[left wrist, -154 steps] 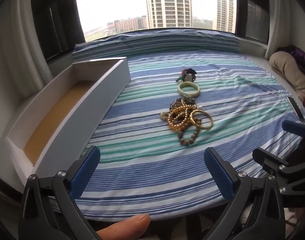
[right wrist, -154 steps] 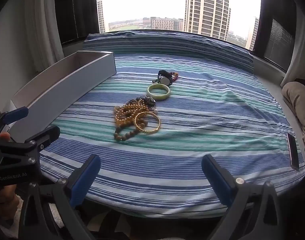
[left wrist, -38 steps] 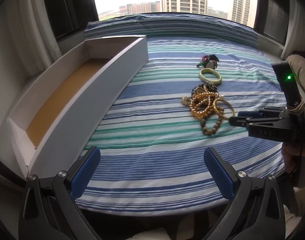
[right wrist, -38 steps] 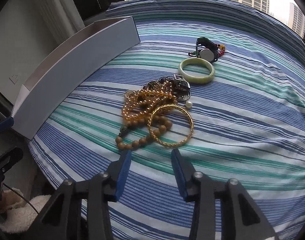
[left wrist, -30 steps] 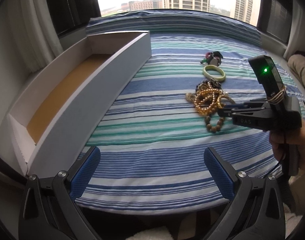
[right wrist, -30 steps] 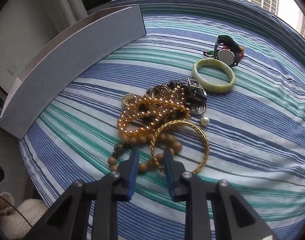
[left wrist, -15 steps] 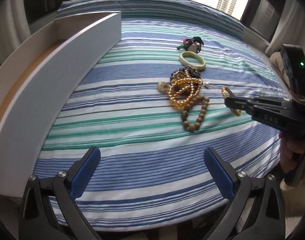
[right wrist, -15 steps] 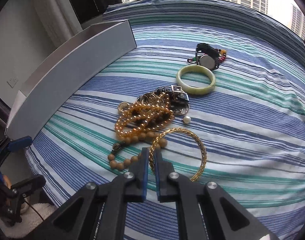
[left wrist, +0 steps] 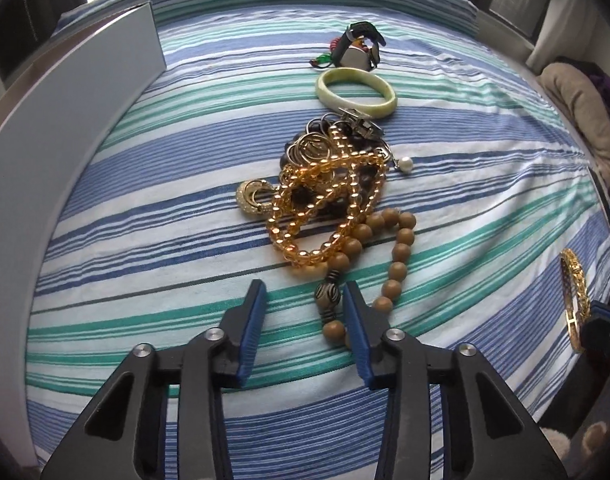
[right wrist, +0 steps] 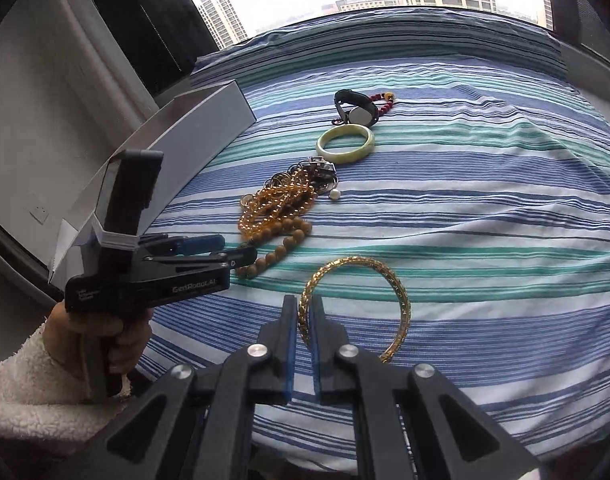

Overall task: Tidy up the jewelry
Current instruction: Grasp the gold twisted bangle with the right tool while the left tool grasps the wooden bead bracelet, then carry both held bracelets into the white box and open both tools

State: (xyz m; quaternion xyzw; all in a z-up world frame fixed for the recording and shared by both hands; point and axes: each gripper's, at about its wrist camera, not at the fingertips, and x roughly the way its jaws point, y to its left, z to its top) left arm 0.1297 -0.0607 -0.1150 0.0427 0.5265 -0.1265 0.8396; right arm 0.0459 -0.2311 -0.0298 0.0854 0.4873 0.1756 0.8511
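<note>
A jewelry pile lies on the striped bedspread (left wrist: 145, 240): an amber bead strand (left wrist: 325, 200), a wooden bead bracelet (left wrist: 401, 248), silver rings and a pearl (left wrist: 405, 165). Beyond it are a green jade bangle (left wrist: 355, 94) and a watch (left wrist: 361, 54). My left gripper (left wrist: 305, 292) hangs low over the pile's near end, jaws closing. The bracelet's striped bead (left wrist: 327, 296) is between the pads, and the left pad stands clear of it. My right gripper (right wrist: 303, 304) is shut on a gold bangle (right wrist: 401, 304), held above the bedspread right of the pile.
A long white box (left wrist: 65, 128) runs along the left side of the bed, open side up. A beige cushion (left wrist: 577, 108) lies at the far right. A hand in a fleecy white sleeve (right wrist: 33, 376) holds the left gripper (right wrist: 239, 250). The bed's near edge is close below both grippers.
The left gripper came down and in toward the pile, and its jaws narrowed around the wooden bracelet's end. The right gripper shut on the gold bangle and carried it off the pile to the right.
</note>
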